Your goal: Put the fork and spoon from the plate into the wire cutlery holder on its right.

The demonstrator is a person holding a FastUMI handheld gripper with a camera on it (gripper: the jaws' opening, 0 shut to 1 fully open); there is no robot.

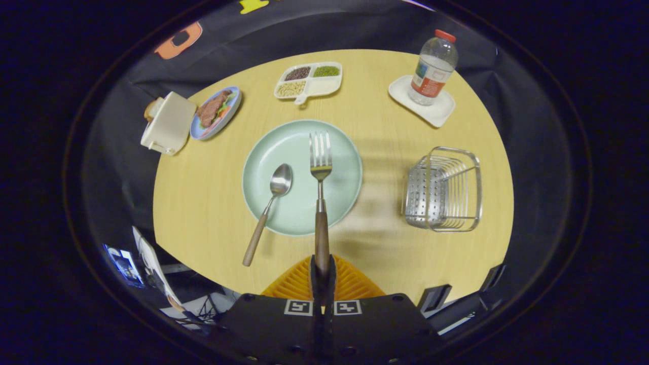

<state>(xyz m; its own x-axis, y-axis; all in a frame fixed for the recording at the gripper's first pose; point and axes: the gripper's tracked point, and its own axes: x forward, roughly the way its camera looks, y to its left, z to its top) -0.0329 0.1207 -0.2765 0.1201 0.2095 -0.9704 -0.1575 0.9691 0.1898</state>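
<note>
The claw is pressed together on the wooden handle of the fork, and the end of this handle is hidden between the orange fingers. The fork points forward with its tines over the pale green plate; whether the tines touch the plate or hang above it is hard to tell. The spoon lies with its bowl on the plate and its wooden handle over the rim, onto the wooden surface. The wire cutlery holder stands well to the right of the plate, and it looks empty inside. Beyond the plate, a divided white tray holds dark, green and pale beans in separate compartments.
</note>
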